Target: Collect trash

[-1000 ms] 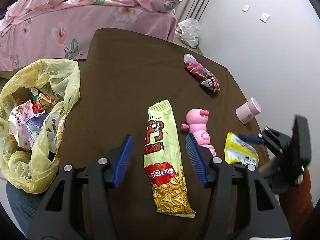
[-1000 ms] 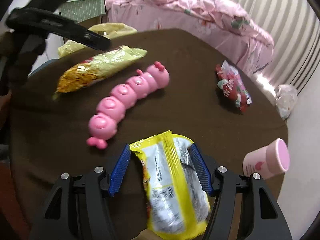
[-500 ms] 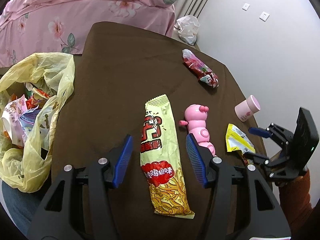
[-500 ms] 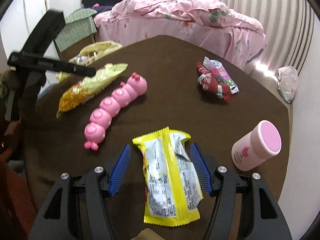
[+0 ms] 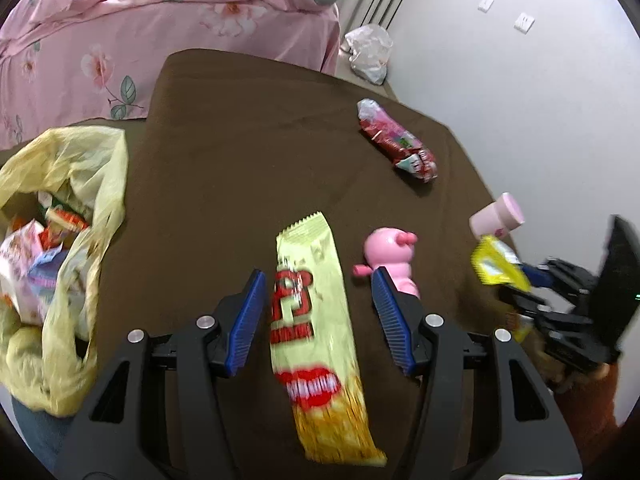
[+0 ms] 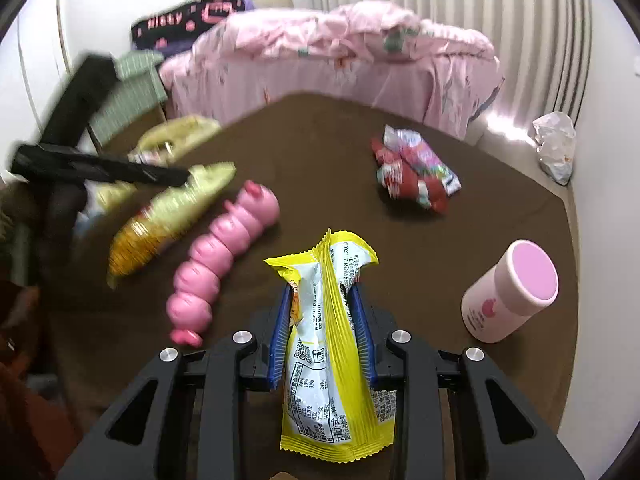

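Observation:
My right gripper (image 6: 322, 304) is shut on a yellow and silver snack wrapper (image 6: 332, 360) and holds it above the brown table (image 6: 320, 140); the wrapper also shows in the left wrist view (image 5: 496, 266). My left gripper (image 5: 318, 312) is open, its fingers on either side of a long pale yellow noodle snack packet (image 5: 316, 320) that lies flat on the table. A red and pink wrapper (image 5: 396, 146) lies farther back. A yellow plastic bag (image 5: 60, 240) holding several wrappers hangs at the table's left edge.
A pink caterpillar toy (image 6: 224, 252) lies between the two packets. A pink lidded cup (image 6: 512, 292) stands near the table's right edge. A pink bed (image 5: 160, 32) is behind the table. A white crumpled bag (image 5: 368, 54) lies on the floor by the wall.
My right gripper has shut on the yellow and silver wrapper and lifted it off the table. My left gripper has stayed open over the noodle packet, moving slightly.

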A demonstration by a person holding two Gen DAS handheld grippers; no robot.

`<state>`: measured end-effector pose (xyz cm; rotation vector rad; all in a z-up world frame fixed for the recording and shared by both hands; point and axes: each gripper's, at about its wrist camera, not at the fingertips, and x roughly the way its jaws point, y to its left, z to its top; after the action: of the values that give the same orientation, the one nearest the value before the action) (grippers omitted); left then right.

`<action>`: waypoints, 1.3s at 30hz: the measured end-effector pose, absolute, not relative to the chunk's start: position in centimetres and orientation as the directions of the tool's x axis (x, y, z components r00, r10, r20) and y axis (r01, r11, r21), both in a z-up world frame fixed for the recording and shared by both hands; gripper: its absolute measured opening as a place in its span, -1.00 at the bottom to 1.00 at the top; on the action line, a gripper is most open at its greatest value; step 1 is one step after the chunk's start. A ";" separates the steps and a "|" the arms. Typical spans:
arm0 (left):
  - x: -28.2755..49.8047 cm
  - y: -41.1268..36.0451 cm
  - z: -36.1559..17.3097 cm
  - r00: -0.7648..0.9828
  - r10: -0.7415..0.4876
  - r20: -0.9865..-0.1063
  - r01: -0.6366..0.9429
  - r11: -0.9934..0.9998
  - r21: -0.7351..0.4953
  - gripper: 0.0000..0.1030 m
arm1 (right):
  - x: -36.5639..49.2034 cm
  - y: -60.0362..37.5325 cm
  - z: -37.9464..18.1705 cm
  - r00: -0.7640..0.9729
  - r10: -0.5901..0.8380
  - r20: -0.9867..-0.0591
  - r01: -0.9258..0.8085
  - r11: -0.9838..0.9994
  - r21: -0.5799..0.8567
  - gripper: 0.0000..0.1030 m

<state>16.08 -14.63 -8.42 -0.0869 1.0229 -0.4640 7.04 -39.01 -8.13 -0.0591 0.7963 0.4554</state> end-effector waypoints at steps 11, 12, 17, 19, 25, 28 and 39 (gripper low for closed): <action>13.3 -14.5 -5.5 0.523 -0.428 -0.737 0.364 0.894 -0.261 -0.53 | 6.0 -38.9 -4.6 0.681 0.390 -0.620 -0.365 0.914 0.174 -0.45; 13.0 -14.0 -4.7 0.545 -0.435 -0.717 0.363 0.893 -0.266 -0.53 | 6.0 -38.4 -4.0 0.690 0.396 -0.606 -0.370 0.913 0.175 -0.45; 11.4 -11.1 -1.2 0.646 -0.438 -0.625 0.351 0.898 -0.265 -0.57 | 6.1 -36.1 -2.0 0.714 0.431 -0.551 -0.401 0.898 0.183 -0.45; 10.7 -9.5 0.3 0.690 -0.426 -0.585 0.342 0.904 -0.256 -0.57 | 6.4 -34.6 -0.8 0.722 0.451 -0.525 -0.425 0.888 0.177 -0.45; 9.6 -3.5 3.2 0.792 -0.344 -0.504 0.258 0.937 -0.235 -0.58 | 7.8 -29.1 2.1 0.733 0.481 -0.482 -0.501 0.860 0.096 -0.45; 9.5 -0.6 3.7 0.825 -0.283 -0.489 0.195 0.955 -0.224 -0.58 | 8.6 -26.4 2.7 0.717 0.503 -0.482 -0.541 0.838 0.071 -0.45; 10.4 8.0 2.8 0.901 -0.009 -0.433 -0.081 0.978 -0.190 -0.58 | 14.4 -19.0 2.9 0.637 0.588 -0.498 -0.628 0.771 0.108 -0.45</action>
<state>10.39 7.96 2.79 -0.2063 0.4470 0.0375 14.41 -19.01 2.91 -0.0773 0.5407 0.6950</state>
